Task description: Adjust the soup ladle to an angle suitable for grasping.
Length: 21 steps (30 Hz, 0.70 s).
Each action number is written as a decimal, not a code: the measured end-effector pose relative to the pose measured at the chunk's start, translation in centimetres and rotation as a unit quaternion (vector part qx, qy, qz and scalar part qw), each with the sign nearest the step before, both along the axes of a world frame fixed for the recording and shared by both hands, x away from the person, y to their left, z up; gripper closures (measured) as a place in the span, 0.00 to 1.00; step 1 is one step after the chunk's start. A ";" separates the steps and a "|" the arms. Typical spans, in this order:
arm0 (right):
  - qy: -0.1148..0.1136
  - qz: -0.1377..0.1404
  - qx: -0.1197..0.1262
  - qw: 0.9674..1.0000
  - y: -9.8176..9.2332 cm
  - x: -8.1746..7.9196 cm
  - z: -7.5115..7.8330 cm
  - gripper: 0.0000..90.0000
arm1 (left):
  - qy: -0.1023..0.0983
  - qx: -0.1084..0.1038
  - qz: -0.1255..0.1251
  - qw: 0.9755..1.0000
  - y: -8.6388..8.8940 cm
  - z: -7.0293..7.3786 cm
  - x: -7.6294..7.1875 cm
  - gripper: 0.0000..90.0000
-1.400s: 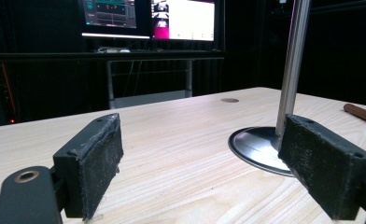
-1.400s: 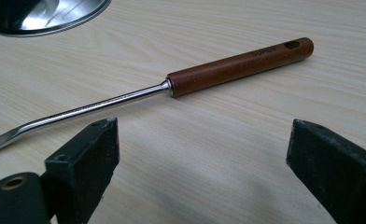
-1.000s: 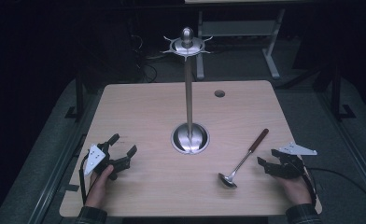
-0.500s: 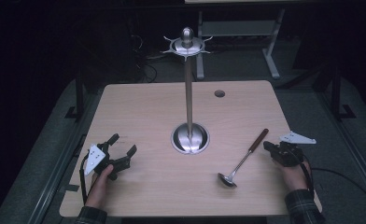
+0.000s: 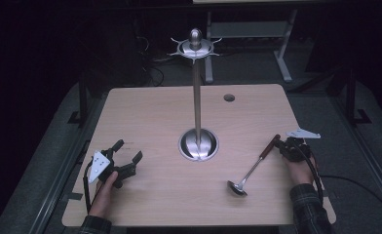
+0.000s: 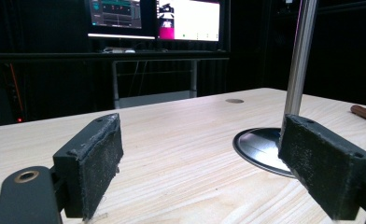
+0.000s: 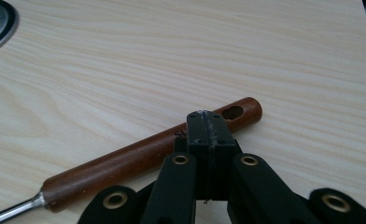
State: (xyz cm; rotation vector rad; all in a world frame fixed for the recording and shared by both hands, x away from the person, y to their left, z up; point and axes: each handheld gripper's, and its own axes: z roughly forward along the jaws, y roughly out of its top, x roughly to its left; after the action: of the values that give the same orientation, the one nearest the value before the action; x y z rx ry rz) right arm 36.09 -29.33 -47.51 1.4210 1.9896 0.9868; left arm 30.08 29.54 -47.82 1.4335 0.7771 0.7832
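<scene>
Right gripper (image 7: 208,122) is seen with its fingers (image 7: 200,135) clenched together, pads pressed flat against each other, nothing between them. The fingers have just been closing. In the right gripper view the tips are positioned directly over the brown wooden handle (image 7: 139,156) of the ladle (image 5: 251,168), near the end with the hanging hole; contact with the handle cannot be confirmed.

Ladle is laid flat on the desk (image 5: 155,112), right of centre, bowl toward the person, handle angled away toward the right edge. Right gripper (image 5: 286,146) is located at the handle's far end.

Left gripper (image 5: 123,158) is held near the desk's left front corner, fingers (image 6: 95,168) released wide, nothing between them. Utensil stand (image 5: 197,97) is placed upright at desk centre, well apart from the ladle.
</scene>
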 end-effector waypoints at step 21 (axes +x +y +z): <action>0.009 0.035 0.008 0.999 0.9 0.5 -0.4 1.00 | 0.000 0.001 -0.001 1.000 0.0 0.0 -0.1 0.15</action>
State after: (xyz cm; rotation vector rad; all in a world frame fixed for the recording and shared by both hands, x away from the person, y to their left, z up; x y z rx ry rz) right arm 36.56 -28.47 -47.94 1.3825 2.0607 1.0259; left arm 30.02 29.57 -47.82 1.4361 0.7756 0.7820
